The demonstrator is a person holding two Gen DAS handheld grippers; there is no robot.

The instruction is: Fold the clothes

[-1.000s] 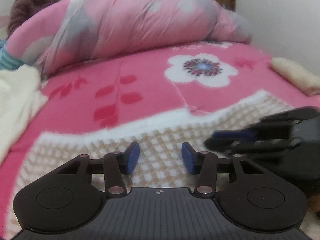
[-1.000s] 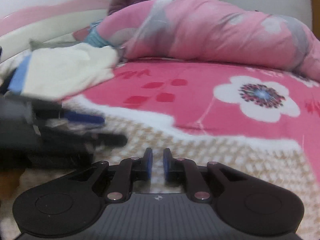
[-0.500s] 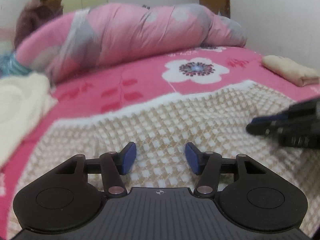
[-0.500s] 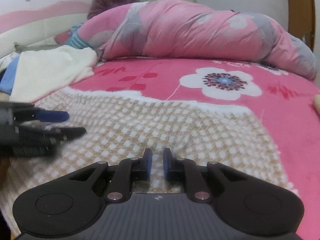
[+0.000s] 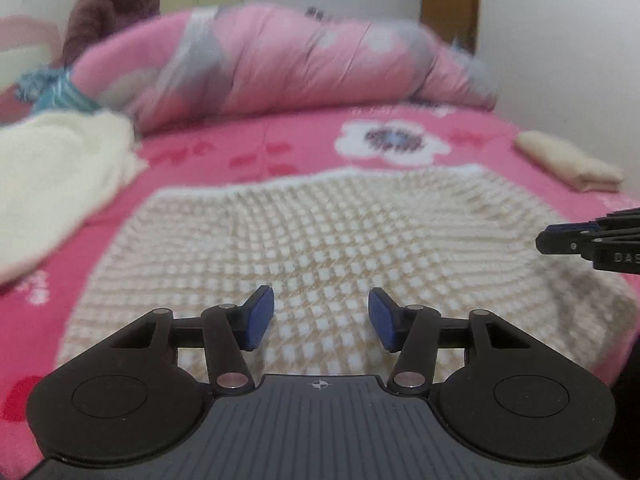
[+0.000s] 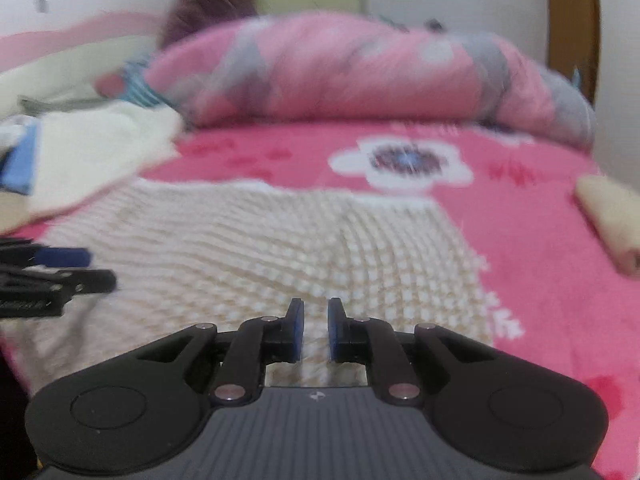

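Note:
A beige and white checked knit garment lies spread flat on the pink bed, and it also fills the middle of the right wrist view. My left gripper hovers over its near part, open, with nothing between the blue pads. My right gripper hangs over the garment's near right part. Its pads stand a narrow gap apart with no cloth pinched. Each gripper shows in the other's view: the right gripper at the right edge, the left gripper at the left edge.
A rolled pink and grey quilt lies across the far side of the bed. A cream fleece garment is heaped at the left, and a folded cream cloth rests at the right. A person sits behind the quilt.
Both grippers have drawn back toward the near edge of the bed and apart from each other. More of the checked garment now shows in front of them.

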